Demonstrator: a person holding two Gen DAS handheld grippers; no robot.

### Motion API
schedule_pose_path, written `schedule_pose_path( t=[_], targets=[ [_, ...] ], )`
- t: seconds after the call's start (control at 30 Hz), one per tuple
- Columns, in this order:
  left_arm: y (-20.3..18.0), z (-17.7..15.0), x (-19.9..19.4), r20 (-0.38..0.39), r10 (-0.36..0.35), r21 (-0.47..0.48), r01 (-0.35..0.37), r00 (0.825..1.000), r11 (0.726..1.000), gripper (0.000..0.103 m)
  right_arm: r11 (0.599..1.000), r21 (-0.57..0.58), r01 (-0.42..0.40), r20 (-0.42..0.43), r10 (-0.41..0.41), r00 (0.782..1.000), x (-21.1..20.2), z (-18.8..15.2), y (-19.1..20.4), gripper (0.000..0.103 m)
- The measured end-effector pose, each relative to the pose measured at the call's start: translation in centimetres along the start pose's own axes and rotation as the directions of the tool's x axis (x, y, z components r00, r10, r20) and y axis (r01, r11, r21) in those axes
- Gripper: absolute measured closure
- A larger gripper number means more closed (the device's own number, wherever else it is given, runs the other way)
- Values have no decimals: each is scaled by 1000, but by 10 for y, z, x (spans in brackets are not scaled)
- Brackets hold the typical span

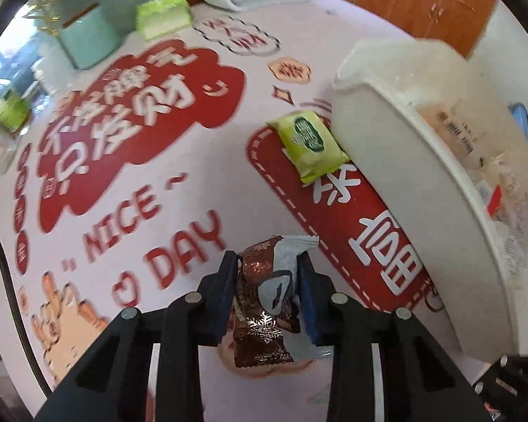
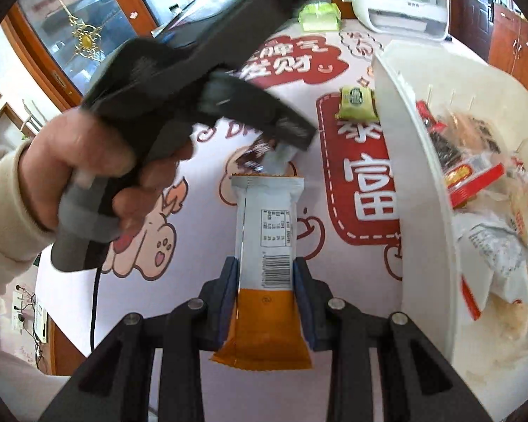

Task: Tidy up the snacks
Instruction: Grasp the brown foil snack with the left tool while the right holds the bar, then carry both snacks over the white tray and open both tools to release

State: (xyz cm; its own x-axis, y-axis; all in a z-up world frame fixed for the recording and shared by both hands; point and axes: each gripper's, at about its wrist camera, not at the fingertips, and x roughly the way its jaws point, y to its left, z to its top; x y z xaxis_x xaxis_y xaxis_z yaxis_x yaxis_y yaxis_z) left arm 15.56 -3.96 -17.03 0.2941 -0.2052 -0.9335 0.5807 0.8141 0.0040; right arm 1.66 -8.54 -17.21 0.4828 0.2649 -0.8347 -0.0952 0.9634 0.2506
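We are mid-carry, both snacks gripped and, we judge, bound for the one white bin [image 2: 404, 176] at the right of the frame, already part-filled. Next each must clear its rim, then be let go. On the one printed tablecloth [image 1: 200, 190], one green cake [image 1: 308, 142] lies against the bin wall, centre right; two green packs sit upper left. Our right gripper [image 2: 265, 276] clamps one orange-and-white bar [image 2: 265, 246], lower centre; our left gripper [image 1: 267, 274] clamps one brown snowflake wrapper [image 1: 260, 302], lower centre.
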Motion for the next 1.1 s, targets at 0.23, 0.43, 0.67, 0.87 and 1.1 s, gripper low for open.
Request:
schedule_pose_path(
  t=[0.23,0.43,0.67,0.87,1.1],
  targets=[
    [-6,14,-80,151,10,-17,-8,989,1000,72,1000,-4,-6,103,7,995,-49,1,2,72],
    [-37,42,-132,272,-38,16,35,962,999,72,999,52,11,227,-22,974,-105,13,-17,71],
    [-104,79,-156,335,-97,79,75,937,994,72,983,138,124,344,-165,924,-165,23,-66,71],
    [-153,108,-148,338,-100,105,68,936,992,71,953,175,245,375,-295,879,-191,36,-113,70],
    [-171,114,-118,288,-2,90,-25,958,996,23,930,211,301,300,-355,885,-180,43,-151,65]
  ],
)
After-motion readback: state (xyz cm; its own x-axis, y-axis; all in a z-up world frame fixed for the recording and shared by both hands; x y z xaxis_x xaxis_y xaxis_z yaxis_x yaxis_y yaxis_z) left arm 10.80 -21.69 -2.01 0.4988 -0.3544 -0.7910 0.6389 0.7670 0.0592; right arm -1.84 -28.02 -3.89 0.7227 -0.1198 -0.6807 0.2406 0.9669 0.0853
